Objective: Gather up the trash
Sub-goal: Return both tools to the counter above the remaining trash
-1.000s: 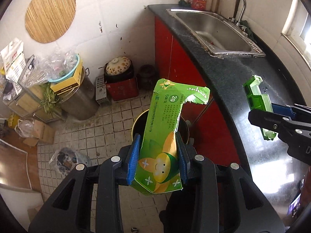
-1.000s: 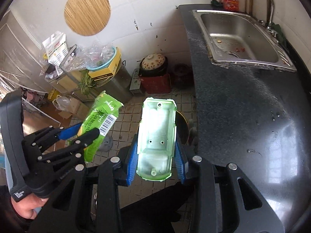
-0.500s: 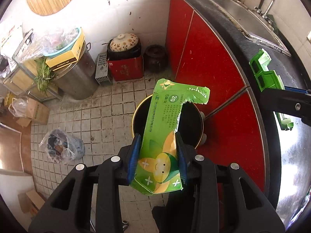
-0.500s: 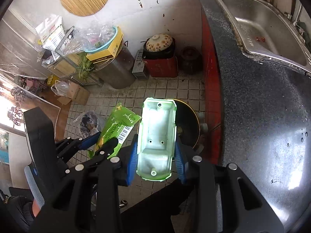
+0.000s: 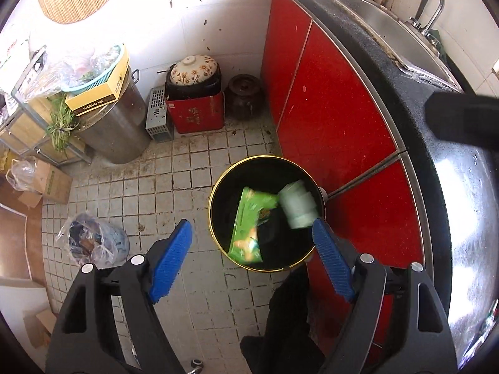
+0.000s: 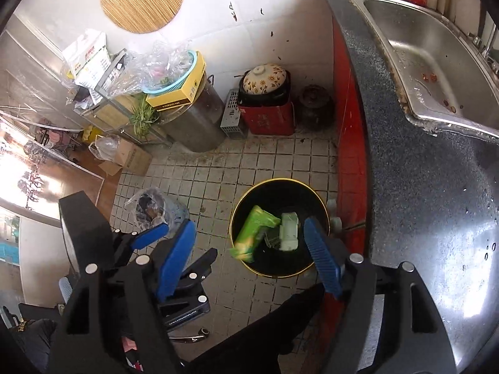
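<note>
A black trash bin with a gold rim (image 5: 215,187) (image 6: 232,218) stands on the tiled floor beside the red cabinet. Inside it, blurred as if falling, are a green carton (image 5: 248,224) (image 6: 254,233) and a pale green plastic tray (image 5: 297,205) (image 6: 288,230). My left gripper (image 5: 252,258) hangs above the bin, its jaws opening with nothing between the blue pads. My right gripper (image 6: 249,255) is also over the bin, jaws opening and holding nothing. The left gripper's blue fingertips (image 6: 149,237) show at the left of the right wrist view.
Red cabinet doors (image 5: 327,118) under a dark granite counter (image 6: 421,171) with a steel sink (image 6: 436,62) lie to the right. A plastic bag of rubbish (image 5: 90,240), a steel drum (image 5: 115,134), a red box with a ceramic pot (image 5: 195,106) and cardboard boxes (image 5: 46,180) line the floor.
Both grippers opened and let go: the green carton and the pale green tray dropped into the bin. Both hands came lower and closer over the bin.
</note>
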The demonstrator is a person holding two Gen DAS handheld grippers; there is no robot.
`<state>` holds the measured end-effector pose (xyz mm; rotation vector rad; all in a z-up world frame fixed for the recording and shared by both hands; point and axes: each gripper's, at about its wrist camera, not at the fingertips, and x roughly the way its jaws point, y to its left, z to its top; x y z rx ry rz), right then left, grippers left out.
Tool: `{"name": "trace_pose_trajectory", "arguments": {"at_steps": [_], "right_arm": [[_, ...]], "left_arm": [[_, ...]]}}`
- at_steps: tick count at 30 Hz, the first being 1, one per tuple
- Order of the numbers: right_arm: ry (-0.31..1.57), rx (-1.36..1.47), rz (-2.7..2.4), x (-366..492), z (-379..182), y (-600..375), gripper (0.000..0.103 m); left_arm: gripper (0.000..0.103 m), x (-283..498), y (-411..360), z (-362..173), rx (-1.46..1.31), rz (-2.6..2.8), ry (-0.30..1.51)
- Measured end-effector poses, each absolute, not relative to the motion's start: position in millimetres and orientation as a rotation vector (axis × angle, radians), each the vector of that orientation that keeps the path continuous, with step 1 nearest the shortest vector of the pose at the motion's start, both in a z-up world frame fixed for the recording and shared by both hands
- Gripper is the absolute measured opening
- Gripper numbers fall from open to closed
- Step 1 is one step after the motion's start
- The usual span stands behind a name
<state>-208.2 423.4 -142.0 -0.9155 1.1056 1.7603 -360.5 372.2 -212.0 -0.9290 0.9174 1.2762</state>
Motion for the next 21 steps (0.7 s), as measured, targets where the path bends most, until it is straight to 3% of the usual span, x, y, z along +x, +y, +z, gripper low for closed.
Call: {"name": "trace_pose_trajectory", "arguments": {"at_steps": [8,12,15,21], "right_arm": [[1.103,-0.861,1.741,-184,-124,413,0.072],[1.070,-0.793,1.697,-153,-104,391,0.079],[1.024,-0.706,1.584,-105,-80,361,0.085],[0.929,-0.522,1.274,14,-38,260,0.087]], "left_arm": [[0.077,-355,371,-199,-0.897,1.259,0.904],[0.086,-333,367,-176,-0.809,1.225,0.898],[0.095,-297,362,-155,-0.703,1.154,0.909],[0.096,-184,333,-116,-0.458,0.863,0.925]]}}
